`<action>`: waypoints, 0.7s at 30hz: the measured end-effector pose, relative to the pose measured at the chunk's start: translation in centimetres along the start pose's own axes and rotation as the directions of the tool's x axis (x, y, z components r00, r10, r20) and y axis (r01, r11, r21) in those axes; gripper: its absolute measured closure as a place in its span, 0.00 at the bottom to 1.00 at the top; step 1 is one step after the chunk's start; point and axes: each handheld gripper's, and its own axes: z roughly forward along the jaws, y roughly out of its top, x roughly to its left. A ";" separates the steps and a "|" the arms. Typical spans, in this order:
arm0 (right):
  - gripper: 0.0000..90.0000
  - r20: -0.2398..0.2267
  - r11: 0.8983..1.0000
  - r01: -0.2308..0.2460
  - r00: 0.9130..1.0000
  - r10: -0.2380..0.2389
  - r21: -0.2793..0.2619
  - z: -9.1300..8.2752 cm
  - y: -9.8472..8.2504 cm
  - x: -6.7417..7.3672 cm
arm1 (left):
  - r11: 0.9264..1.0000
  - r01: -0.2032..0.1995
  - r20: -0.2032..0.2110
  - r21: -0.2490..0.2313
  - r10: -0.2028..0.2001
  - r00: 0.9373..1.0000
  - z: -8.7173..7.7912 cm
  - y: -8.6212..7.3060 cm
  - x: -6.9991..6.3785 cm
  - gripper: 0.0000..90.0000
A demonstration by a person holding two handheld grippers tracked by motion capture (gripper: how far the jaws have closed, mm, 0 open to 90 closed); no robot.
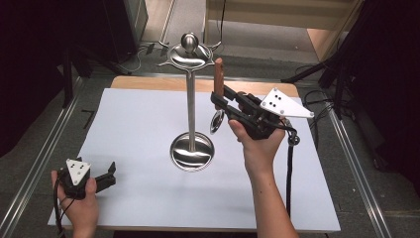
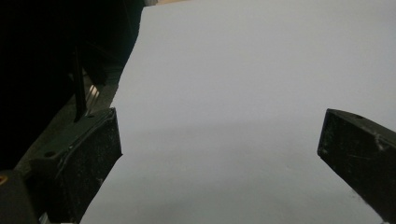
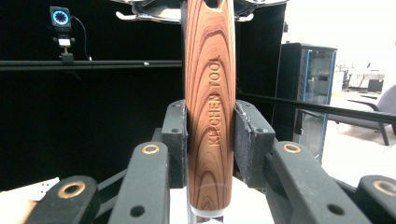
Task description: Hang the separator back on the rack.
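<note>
White table [image 1: 148, 198], metal utensil stand [image 1: 191, 99] upright at its centre, round base, hooked top. Right gripper [image 1: 220, 101] raised just right of the stand's pole, jaws clamped tight on the wooden handle [image 1: 218, 74] of a kitchen tool [image 3: 209, 107]; handle upright, printed "KITCHEN TOOL", its top near the stand's hooks, metal end [image 1: 216, 122] hanging below the jaws. Right hand [image 1: 257, 141] lifted off the table, forearm coming in from the bottom edge. Left gripper [image 1: 110, 174] low at the near-left corner, jaws spread wide, nothing between them, just white table surface [image 2: 243, 93] ahead. Left hand [image 1: 79, 203] low over the table's near edge.
</note>
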 end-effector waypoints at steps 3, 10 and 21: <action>0.78 0.001 1.000 0.002 1.000 -0.002 0.006 0.0 -0.1 0.0 | 1.000 0.001 0.000 0.000 -0.001 1.000 0.0 0.0 0.0 0.00; 0.78 0.001 1.000 -0.002 1.000 0.002 0.003 0.1 -0.4 -0.1 | 1.000 0.000 0.000 -0.001 0.000 1.000 0.0 0.0 0.0 0.00; 0.74 0.009 1.000 0.008 1.000 -0.008 0.006 0.0 -0.4 -0.2 | 1.000 0.000 0.001 0.001 0.000 1.000 0.0 0.0 0.0 0.00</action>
